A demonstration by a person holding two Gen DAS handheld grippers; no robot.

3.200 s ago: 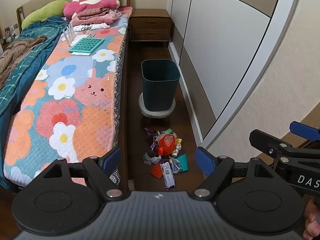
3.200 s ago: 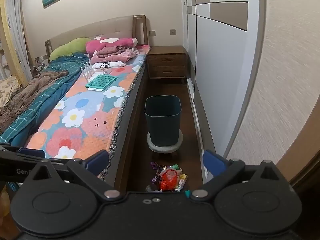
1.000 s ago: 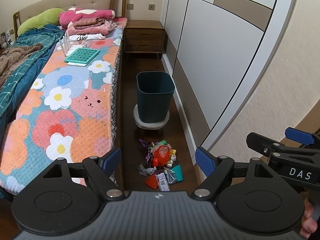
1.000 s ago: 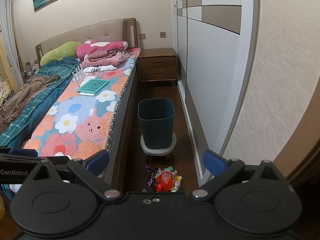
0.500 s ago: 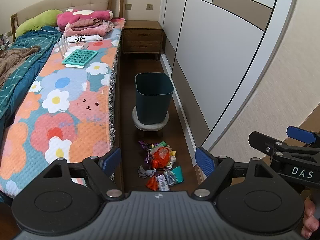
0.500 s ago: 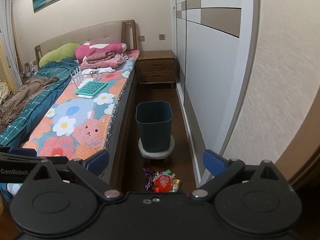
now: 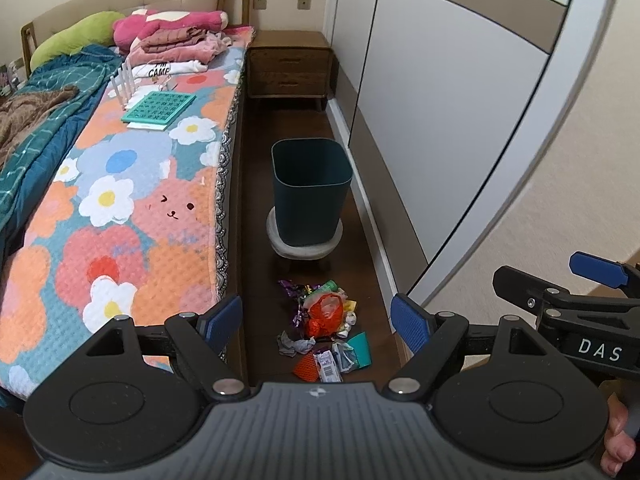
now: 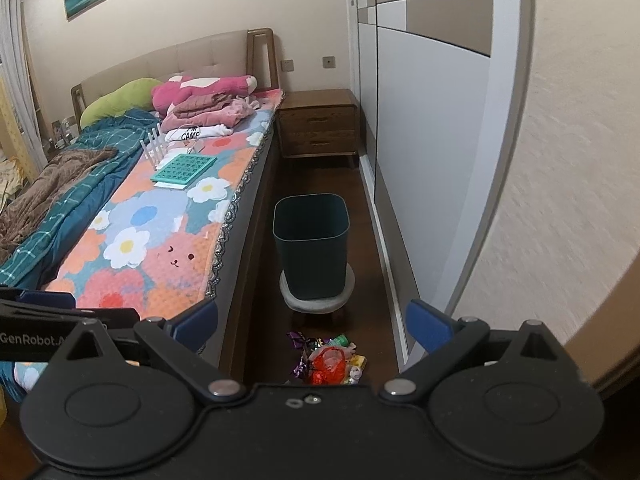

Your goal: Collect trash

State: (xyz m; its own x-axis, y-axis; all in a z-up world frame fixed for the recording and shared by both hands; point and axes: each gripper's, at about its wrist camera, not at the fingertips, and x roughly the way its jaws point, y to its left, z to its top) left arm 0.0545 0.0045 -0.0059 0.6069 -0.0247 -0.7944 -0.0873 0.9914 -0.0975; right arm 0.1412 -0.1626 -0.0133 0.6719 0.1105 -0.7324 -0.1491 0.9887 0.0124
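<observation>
Left wrist view: the left tool (image 7: 316,320) and right tool (image 8: 312,326) are spread wide, holding nothing, and have drifted slightly since a moment ago, so collecting hasn't begun. The colourful pile of wrappers and crumpled trash (image 7: 326,330) lies on the dark wooden floor (image 7: 256,240) at 12 o'clock, before the dark teal plastic bin (image 7: 312,192). Readable: "DAS", "GenRobot", "CAME".

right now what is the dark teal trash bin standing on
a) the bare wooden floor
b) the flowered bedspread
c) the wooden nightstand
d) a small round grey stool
d: the dark teal trash bin stands on a small round grey stool in the aisle between the bed and the wardrobe, with the trash pile on the floor in front of it.
</observation>
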